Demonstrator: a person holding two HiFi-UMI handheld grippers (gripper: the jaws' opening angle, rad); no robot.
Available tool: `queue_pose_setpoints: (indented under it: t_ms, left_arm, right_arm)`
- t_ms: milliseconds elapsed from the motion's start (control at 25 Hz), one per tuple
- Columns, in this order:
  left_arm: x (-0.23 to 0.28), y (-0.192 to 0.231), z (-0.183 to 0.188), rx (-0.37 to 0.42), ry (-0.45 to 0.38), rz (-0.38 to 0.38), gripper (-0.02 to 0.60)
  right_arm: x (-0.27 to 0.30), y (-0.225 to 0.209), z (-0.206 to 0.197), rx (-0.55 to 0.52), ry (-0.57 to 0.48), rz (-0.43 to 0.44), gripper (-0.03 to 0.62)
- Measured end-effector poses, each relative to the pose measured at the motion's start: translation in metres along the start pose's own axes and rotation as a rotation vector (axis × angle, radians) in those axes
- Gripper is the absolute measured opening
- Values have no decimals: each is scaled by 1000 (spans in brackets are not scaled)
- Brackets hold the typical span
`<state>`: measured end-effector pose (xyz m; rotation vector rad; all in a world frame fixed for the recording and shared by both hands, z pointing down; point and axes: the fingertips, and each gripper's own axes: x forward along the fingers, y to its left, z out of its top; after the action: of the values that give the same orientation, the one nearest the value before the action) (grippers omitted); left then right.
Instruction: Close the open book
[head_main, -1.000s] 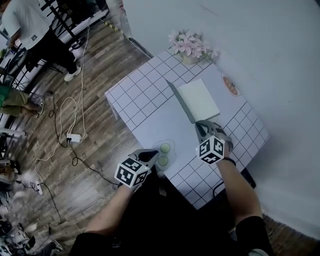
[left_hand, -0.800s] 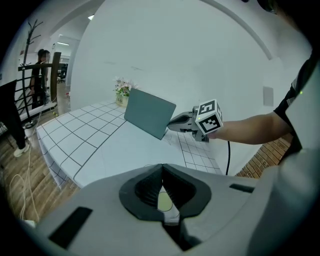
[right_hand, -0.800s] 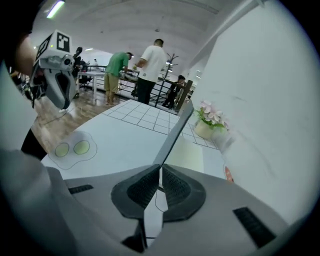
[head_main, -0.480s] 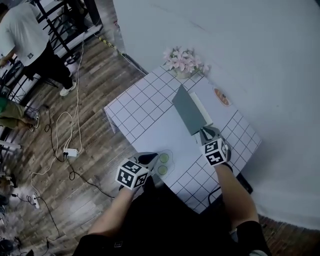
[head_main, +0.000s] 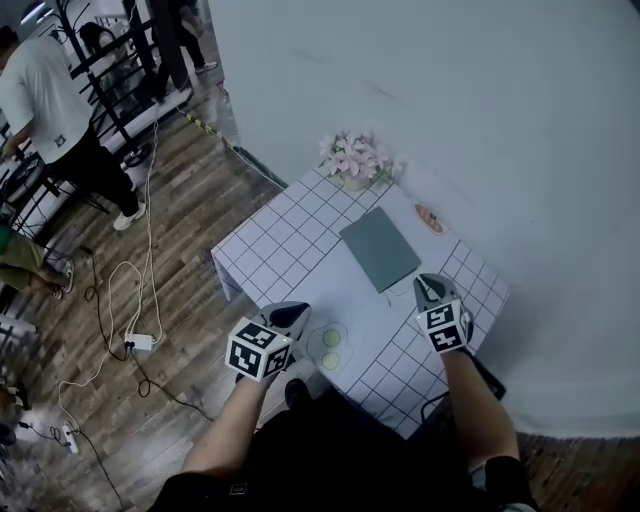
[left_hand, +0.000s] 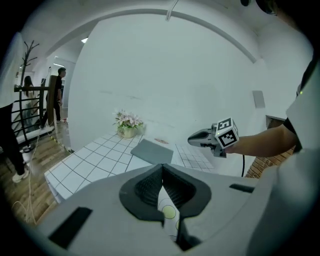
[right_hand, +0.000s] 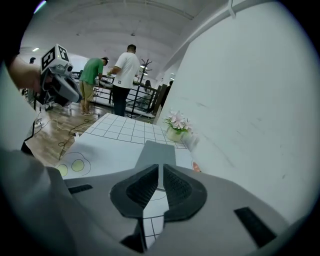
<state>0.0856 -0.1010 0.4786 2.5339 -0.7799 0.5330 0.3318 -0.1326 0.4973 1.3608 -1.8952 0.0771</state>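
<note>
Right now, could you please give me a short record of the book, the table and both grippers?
book: closed, grey cover up, lying flat on the table
left gripper: shut, empty, near the green circles
right gripper: jaws just eased a slit apart, empty, clear of the book
flowers: at the table's far corner
task: looks done

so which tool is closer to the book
Right. The right tool hovers just off the near right corner of the book; the left tool is farther away, over the near edge of the table, by the green circles.
</note>
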Motion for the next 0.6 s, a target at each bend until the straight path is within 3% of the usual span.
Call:
queue_pose_setpoints:
  t_ms: [320, 520, 600]
  left_arm:
    - [-32, 13, 53, 137, -79, -33, 9]
    - [-60, 22, 81, 205, -138, -41, 9]
    - [-72, 21, 90, 218, -160, -52, 9]
  right_arm:
    - [-47, 9, 51, 42, -104, -40, 18]
    - [-75, 25, 99, 195, -248, 16, 8]
    - [-89, 35, 117, 202, -297, 18, 6]
